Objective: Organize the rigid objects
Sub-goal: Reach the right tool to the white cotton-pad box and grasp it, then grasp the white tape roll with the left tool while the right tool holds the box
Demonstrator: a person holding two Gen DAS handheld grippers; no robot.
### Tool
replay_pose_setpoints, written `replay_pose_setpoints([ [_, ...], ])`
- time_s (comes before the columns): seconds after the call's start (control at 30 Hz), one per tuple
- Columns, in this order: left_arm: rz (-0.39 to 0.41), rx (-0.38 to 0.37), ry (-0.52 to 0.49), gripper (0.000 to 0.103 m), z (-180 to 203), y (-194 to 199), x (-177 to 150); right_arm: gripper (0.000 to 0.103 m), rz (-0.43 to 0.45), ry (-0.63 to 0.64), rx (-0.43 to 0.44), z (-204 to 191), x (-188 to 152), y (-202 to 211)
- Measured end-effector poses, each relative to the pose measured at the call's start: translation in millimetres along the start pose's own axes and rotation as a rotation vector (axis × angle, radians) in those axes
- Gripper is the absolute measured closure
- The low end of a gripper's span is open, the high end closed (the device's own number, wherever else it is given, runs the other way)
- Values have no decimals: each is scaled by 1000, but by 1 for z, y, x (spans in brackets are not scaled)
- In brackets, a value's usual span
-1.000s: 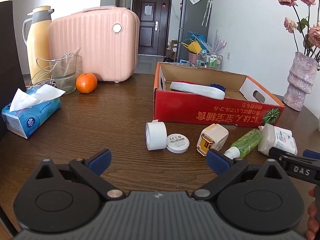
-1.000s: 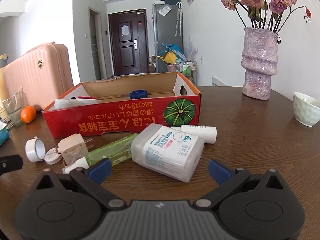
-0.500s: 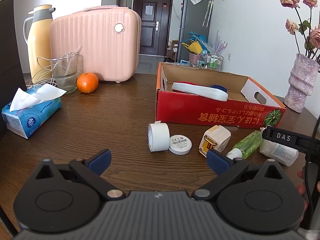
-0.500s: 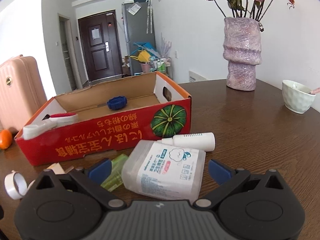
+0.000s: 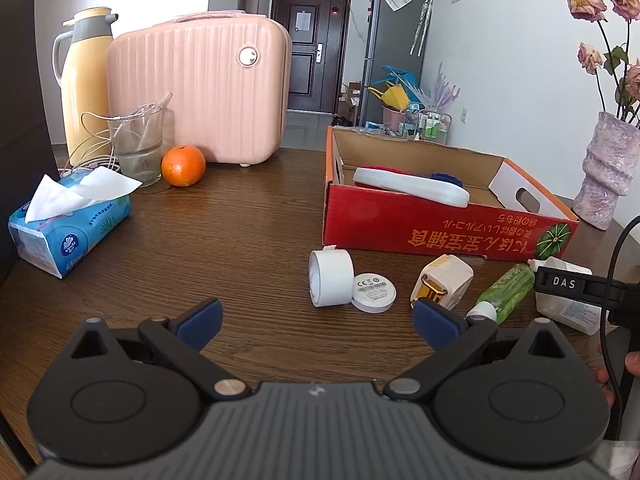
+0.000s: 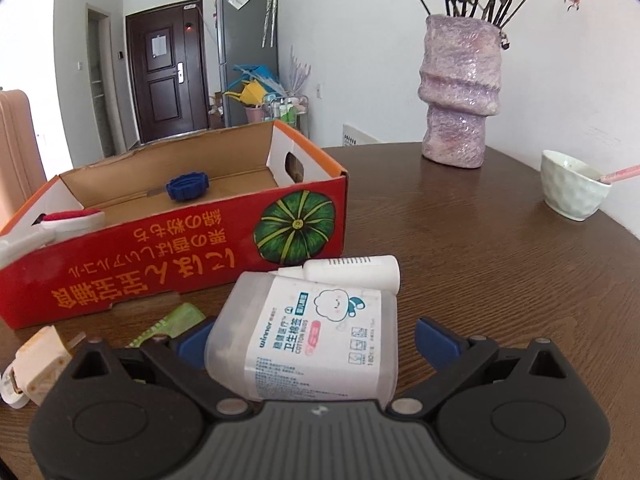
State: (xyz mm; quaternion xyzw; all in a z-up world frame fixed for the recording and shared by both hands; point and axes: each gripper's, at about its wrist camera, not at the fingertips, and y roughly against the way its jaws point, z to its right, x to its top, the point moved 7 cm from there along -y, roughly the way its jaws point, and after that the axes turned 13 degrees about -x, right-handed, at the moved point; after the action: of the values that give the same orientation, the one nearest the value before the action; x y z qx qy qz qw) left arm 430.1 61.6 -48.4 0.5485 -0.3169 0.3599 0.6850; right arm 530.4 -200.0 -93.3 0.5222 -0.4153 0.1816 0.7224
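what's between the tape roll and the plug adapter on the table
A round white disc lies there, touching the tape roll, left of the plug adapter; left wrist view.

- The dark wooden table (image 5: pixel 224 248) carried a red cardboard box (image 5: pixel 420 228) on the right.
- Near it lay a tape roll (image 5: pixel 330 282), white disc (image 5: pixel 374 292), plug adapter (image 5: pixel 444 286), green bottle (image 5: pixel 506 292) and cotton-bud box (image 6: pixel 320 336).
- Far left stood a tissue pack (image 5: pixel 68 236), orange (image 5: pixel 183 165), glass (image 5: pixel 138 144), thermos (image 5: pixel 86 80) and pink case (image 5: pixel 200 88).
- Far right stood a vase (image 6: pixel 460 92) and bowl (image 6: pixel 572 184).

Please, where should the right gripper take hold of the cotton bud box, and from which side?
Probably across its two long side walls, coming from the near end. The cotton bud box lies flat, lengthwise between the open right gripper, its near end toward the camera.
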Motion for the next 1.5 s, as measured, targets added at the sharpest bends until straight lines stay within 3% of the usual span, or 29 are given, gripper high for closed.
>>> replay_pose_setpoints([
  [0.2,0,0,0,0,-1,0,1,21,-18,-2,73,6,2,-11],
  [1.0,3,-1,-3,0,-1,-1,1,21,177,48,291,13,-2,60],
  [1.5,-1,31,-21,0,-3,-12,2,21,219,51,333,19,-7,77],
])
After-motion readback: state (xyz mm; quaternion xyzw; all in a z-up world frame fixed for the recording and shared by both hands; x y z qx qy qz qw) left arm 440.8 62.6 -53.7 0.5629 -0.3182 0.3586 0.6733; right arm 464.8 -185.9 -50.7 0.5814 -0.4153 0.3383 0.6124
